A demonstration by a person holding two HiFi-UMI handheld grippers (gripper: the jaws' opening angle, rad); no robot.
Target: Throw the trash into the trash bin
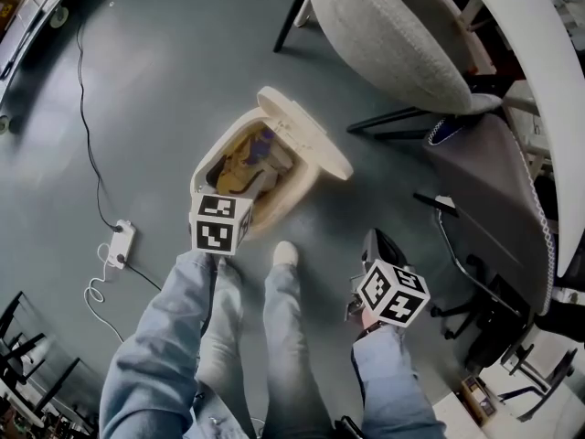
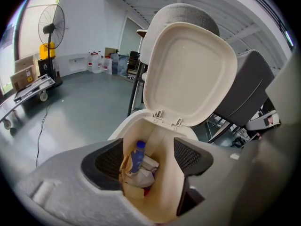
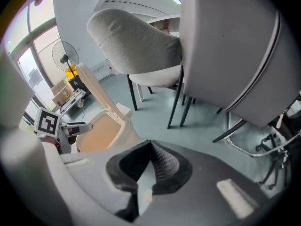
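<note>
The cream trash bin (image 1: 212, 167) stands on the grey floor with its lid (image 1: 306, 135) tipped back. Inside lie crumpled paper bags (image 2: 136, 175) and a blue-capped bottle (image 2: 137, 155). My left gripper (image 2: 148, 158) hangs over the bin's mouth, open, with nothing between its dark pads (image 2: 109, 160). Its marker cube (image 1: 219, 224) sits above the near rim. My right gripper (image 3: 150, 163) is shut and empty, off to the bin's right, and its cube (image 1: 393, 291) shows by my right leg. From that gripper's view the bin (image 3: 106, 131) and the left gripper (image 3: 70, 128) are at the left.
A light grey chair (image 1: 393, 35) and a dark chair (image 1: 484, 181) stand right of the bin. A white power strip (image 1: 121, 243) with cables lies on the floor to the left. My legs (image 1: 274, 337) and a shoe (image 1: 285, 254) are just behind the bin. A fan (image 2: 51, 25) and cart (image 2: 28, 91) stand farther off.
</note>
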